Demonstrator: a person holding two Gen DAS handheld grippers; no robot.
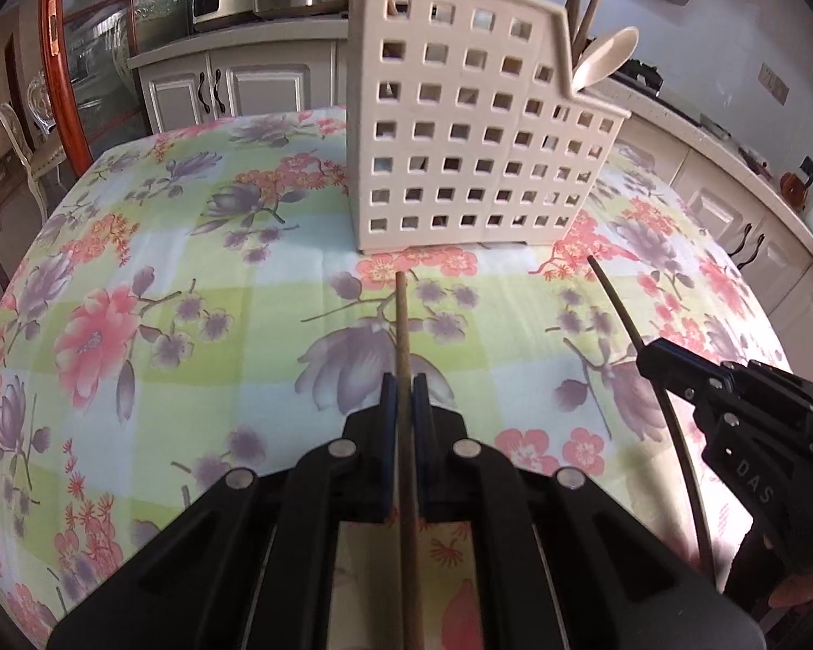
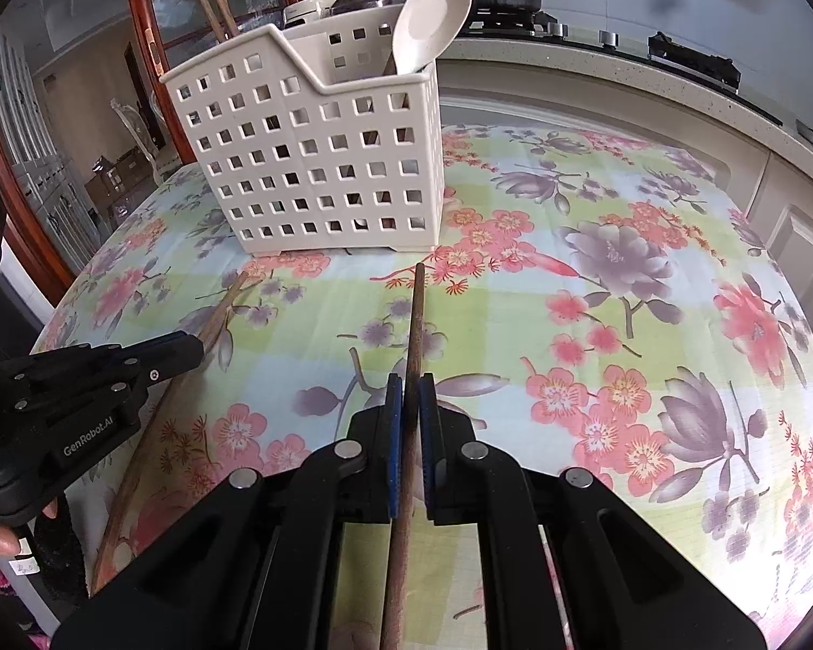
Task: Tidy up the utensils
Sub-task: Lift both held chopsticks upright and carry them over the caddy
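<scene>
Clamping one light, stiff chopstick (image 1: 402,325) mid-shaft, the left gripper (image 1: 405,395) risks pivoting; right gripper (image 2: 411,395) likewise pinches its chopstick (image 2: 414,325).

"GenRobot.AI" — left tool (image 2: 192,349); "DAS" — right tool (image 1: 647,360)

Utensil caddy (image 1: 460,124) ahead, tablecloth (image 1: 189,281) open.

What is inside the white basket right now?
A pale spoon stands in the lower section of the basket, with brown chopsticks sticking up from the taller section. Their lower ends and the basket floor are hidden by the perforated walls.
</scene>
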